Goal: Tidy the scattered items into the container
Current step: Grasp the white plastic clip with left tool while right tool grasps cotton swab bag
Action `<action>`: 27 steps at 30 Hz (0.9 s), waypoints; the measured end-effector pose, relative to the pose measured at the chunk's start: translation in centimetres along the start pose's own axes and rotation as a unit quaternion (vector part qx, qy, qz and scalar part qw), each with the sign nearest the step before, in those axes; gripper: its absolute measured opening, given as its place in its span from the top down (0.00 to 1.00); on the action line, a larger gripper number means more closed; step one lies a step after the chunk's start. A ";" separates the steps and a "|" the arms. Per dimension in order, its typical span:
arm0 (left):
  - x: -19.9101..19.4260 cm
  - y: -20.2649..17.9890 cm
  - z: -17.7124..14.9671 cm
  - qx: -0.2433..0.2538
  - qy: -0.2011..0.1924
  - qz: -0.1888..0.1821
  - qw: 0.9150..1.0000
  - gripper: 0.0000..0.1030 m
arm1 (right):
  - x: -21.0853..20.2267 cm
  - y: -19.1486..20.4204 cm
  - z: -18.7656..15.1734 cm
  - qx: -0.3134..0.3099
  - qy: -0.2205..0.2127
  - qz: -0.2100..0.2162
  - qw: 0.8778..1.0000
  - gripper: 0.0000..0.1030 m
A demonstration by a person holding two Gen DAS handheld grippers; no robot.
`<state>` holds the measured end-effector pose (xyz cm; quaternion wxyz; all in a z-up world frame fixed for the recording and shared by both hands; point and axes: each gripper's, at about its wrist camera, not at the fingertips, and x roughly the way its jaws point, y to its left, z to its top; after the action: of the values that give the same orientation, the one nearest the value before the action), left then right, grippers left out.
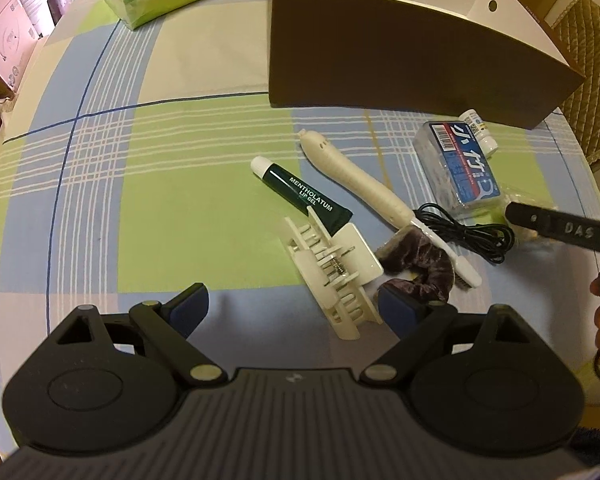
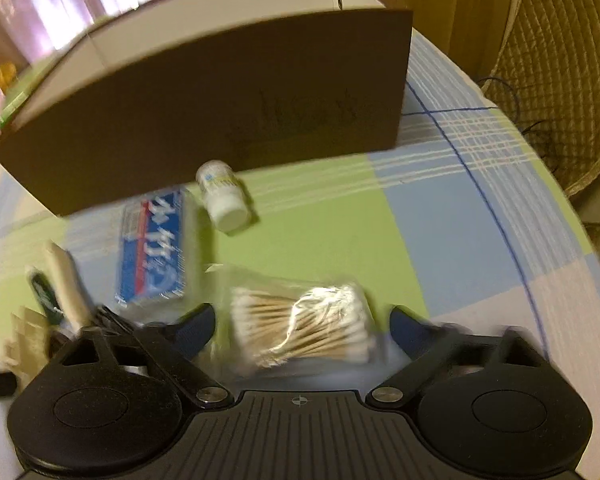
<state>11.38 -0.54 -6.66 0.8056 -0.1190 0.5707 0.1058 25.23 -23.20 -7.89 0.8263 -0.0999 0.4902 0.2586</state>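
My right gripper [image 2: 302, 324] is the one set up for the coming move: the bag of cotton swabs [image 2: 300, 326] lies dead centre between its jaws, low in the right wrist frame. The swab sticks run left-right across the frame, so the long axis lies along the line from pad to pad, not across it. Jaws stand wide; there is a visible gap to the swab bundle on each side, though I can't tell if the left pad touches the clear bag. Nothing held. The frame is blurred, so edges are rough.

My left gripper [image 1: 296, 304] is also wide apart and holds nothing. The cream hair claw clip [image 1: 332, 280] lies between its jaws, nearer the right pad and tilted on a diagonal. The purple scrunchie [image 1: 416, 266] sits just at that right pad.

The container [image 1: 400, 60], a brown box, stands on the desk [image 1: 140, 184] in the upper part of both frames, well beyond every item.

View differences: only the right wrist view shows the swabs clearly; in the left view the other gripper's finger hides that spot at the right edge. Only the left view shows sharply the lip gel tube [image 1: 304, 194], the cream toothbrush [image 1: 380, 196], the black cable [image 1: 468, 236]. Both show the blue-labelled box [image 2: 154, 250] and the small white bottle [image 2: 222, 196], which lie near the container's front wall.
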 end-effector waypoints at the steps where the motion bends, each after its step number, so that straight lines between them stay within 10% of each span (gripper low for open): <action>1: 0.0 0.0 0.0 -0.001 0.000 0.001 1.000 0.13 | -0.1 -0.1 -0.1 -0.006 -0.004 0.001 1.000 0.24; 18: 0.3 -0.7 0.1 0.032 -0.033 -0.014 0.999 0.21 | -2.1 -4.1 -2.6 -0.001 -0.040 -0.003 0.999 0.29; 23: 1.7 -0.9 0.3 0.035 -0.035 -0.013 0.999 0.31 | -2.2 -4.1 -2.8 -0.003 -0.041 -0.002 0.999 0.29; 27: 2.5 -0.7 0.0 0.038 -0.029 -0.019 0.999 0.62 | -2.3 -4.2 -2.9 -0.003 -0.038 0.003 0.999 0.29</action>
<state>12.41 -1.14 -9.02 0.8273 -0.0961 0.5487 0.0726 24.33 -28.70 -7.77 0.8433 -0.0905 0.4581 0.2661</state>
